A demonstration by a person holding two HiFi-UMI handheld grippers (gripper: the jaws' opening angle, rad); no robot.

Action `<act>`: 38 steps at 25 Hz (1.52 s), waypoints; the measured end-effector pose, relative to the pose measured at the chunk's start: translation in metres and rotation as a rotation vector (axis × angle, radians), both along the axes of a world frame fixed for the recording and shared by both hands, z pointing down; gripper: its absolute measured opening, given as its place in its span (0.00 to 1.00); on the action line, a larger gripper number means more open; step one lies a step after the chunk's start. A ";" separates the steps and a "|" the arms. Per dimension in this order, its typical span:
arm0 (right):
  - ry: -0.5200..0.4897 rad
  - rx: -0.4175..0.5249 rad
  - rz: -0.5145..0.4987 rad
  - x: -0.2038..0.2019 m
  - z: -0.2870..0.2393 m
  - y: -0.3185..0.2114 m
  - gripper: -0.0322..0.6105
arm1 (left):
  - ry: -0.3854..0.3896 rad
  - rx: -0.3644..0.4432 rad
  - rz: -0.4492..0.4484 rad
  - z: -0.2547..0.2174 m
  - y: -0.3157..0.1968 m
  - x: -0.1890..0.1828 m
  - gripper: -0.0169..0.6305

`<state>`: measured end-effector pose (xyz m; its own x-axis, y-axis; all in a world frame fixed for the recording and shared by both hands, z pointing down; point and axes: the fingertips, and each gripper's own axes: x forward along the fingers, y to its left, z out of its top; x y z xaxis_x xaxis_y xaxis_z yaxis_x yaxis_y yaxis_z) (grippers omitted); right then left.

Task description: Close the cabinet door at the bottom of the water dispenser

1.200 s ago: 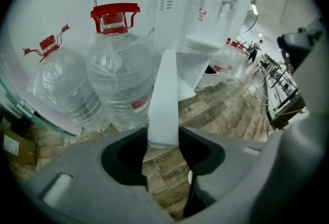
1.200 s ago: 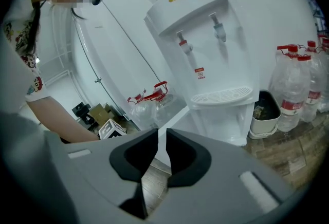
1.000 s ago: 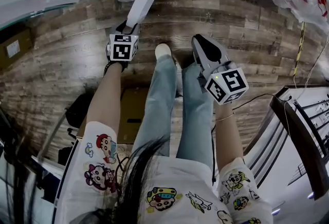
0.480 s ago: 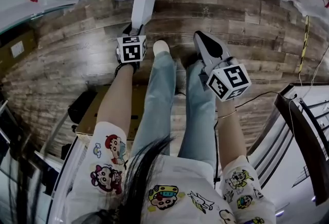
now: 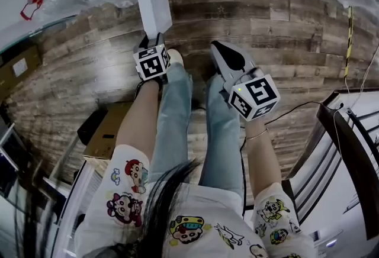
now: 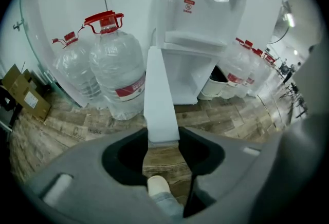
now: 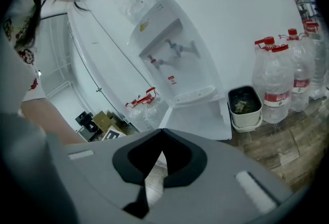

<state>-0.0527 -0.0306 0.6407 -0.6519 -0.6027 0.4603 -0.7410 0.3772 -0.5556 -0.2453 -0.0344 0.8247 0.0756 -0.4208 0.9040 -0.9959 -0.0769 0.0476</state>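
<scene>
The left tongs (image 5: 151,41) are closed on the free edge of the white cabinet door (image 6: 160,94), tips hugging both faces. The door stands open, sticking out edge-on from the base of the water dispenser (image 6: 205,12) over the wood floor (image 5: 266,32). The right tongs (image 5: 218,50) are pinched fully together, empty, held above the person's knee, well clear of the door. Big water bottles (image 6: 115,69) stand left of the dispenser.
</scene>
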 end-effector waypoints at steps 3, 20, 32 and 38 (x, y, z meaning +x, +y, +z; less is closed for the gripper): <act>-0.013 -0.004 0.029 0.023 0.001 0.001 0.07 | 0.008 -0.001 -0.045 0.001 0.000 0.018 0.31; -0.004 -0.018 0.090 0.141 -0.006 -0.018 0.07 | 0.051 -0.083 -0.029 0.000 -0.023 0.122 0.34; -0.025 -0.043 0.183 0.180 -0.002 -0.032 0.07 | 0.117 -0.117 0.039 -0.002 -0.059 0.188 0.34; -0.032 -0.061 0.253 0.198 0.006 -0.040 0.07 | 0.138 -0.108 0.089 -0.001 -0.084 0.213 0.34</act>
<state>0.1455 -0.0711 0.6463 -0.4984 -0.7204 0.4823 -0.7894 0.1471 -0.5960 -0.0321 -0.1181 0.8234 0.2343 -0.3078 0.9221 -0.9689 -0.1515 0.1956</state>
